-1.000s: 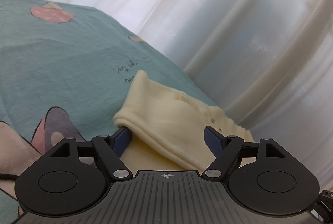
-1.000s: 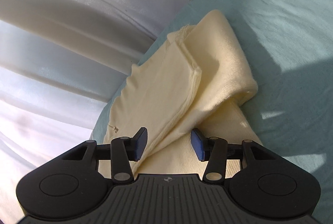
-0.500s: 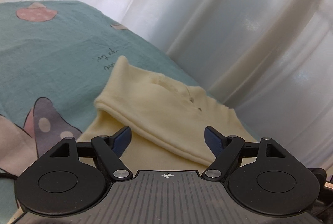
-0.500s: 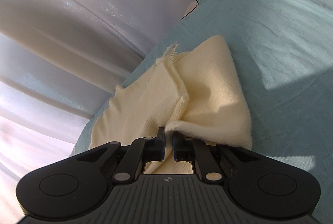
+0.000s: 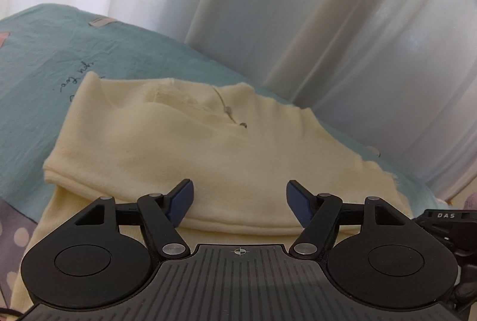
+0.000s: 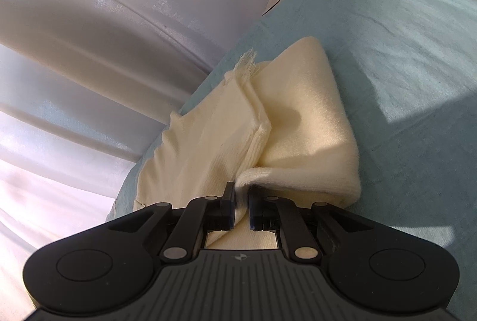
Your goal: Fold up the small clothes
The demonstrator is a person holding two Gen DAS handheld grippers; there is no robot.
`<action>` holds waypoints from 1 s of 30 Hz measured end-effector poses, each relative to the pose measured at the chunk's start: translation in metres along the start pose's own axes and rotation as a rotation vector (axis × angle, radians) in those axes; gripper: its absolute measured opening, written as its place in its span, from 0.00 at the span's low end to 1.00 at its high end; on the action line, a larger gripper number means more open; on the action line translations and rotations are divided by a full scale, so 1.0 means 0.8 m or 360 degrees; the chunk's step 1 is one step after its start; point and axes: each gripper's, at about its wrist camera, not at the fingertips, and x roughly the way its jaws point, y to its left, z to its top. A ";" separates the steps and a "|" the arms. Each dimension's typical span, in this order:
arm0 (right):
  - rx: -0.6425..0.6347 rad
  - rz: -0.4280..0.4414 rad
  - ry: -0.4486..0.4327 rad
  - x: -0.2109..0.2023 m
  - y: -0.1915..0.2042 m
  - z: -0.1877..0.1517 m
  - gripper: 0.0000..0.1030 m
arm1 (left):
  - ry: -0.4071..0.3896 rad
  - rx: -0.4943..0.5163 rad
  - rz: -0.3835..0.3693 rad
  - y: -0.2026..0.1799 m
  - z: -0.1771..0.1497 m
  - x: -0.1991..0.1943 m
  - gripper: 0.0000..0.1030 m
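Cloth first: the small cream garment (image 5: pixel 190 160) lies partly folded on a teal bedsheet (image 5: pixel 35 82), just ahead of both claws, with one flap already doubled over so that a rounded fold edge runs across in front of the left claw (image 5: pixel 238 201). That claw hangs wide open, its blue pads spread to either side above the fold edge and gripping nothing. The right claw (image 6: pixel 240 201) is pinched nearly closed on a raised edge of the garment (image 6: pixel 298 124), which curls up and over right at its tips, while the stacked layers and a frayed corner lie just beyond. Pale curtains (image 5: pixel 328 22) hang behind the bed's far edge. My reading is that a fold is in hand, with the right side gripped and the left not yet. Next, the left claw likely needs to come down and close on the fold edge beneath it, so both sides can lift evenly; a one-sided pull would probably skew the layers.
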 end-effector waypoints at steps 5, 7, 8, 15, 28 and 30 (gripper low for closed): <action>-0.0085 -0.0032 -0.0016 0.005 0.009 0.000 0.07 | 0.0001 0.0196 0.0108 -0.011 0.001 0.020 0.59; -0.0100 -0.0040 -0.0023 0.008 0.012 0.000 0.07 | -0.0002 0.0248 0.0133 -0.014 0.003 0.029 0.59; -0.0100 -0.0042 -0.0024 0.009 0.013 0.000 0.07 | -0.0006 0.0266 0.0140 -0.014 0.004 0.030 0.59; -0.0128 -0.0023 0.0012 0.009 0.012 0.001 0.08 | -0.0058 0.0385 0.0169 -0.016 0.006 0.047 0.61; -0.0385 -0.0131 -0.0029 -0.060 0.032 0.006 0.32 | -0.0018 0.0021 0.0080 0.033 0.014 -0.009 0.71; -0.0467 -0.0163 -0.0029 -0.046 0.042 0.006 0.26 | 0.0022 0.0006 0.0148 0.037 0.017 -0.001 0.71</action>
